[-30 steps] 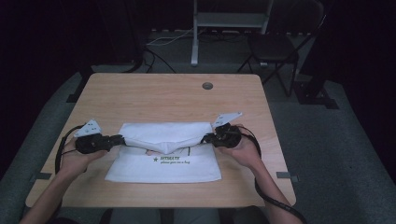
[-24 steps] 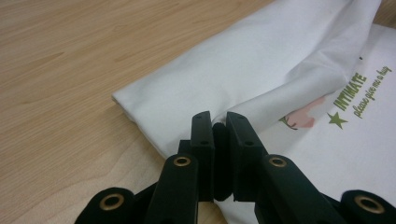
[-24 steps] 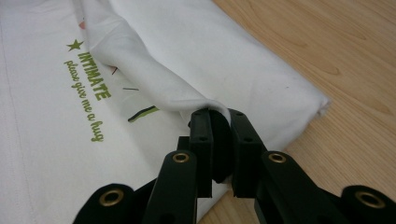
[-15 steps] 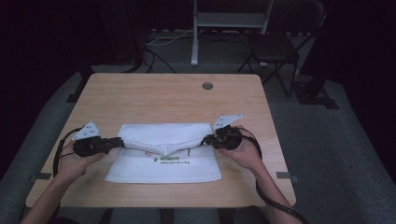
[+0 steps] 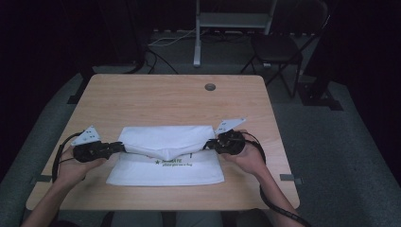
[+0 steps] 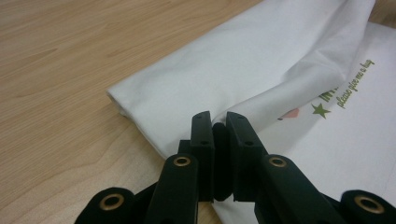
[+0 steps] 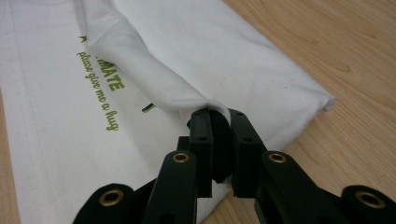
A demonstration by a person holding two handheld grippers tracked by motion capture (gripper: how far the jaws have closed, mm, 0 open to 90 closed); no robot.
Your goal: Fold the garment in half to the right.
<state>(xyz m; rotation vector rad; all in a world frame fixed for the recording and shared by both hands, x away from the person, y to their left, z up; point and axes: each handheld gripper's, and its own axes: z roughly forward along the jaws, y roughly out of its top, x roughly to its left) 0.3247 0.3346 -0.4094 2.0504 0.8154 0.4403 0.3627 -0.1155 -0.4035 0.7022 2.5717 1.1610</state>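
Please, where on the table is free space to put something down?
The far half of the table is bare wood, up to the round hole. The near part is crowded: the white shirt, with the left gripper and right gripper at its ends.

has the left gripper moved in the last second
Yes, slightly. In the high view the left gripper, shut on the white shirt, has slid toward the table's near edge and a bit left, away from the round hole.

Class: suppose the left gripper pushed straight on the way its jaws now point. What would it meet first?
The white cloth that the left gripper already pinches, bunching it; beyond that probably the right gripper, which faces it.
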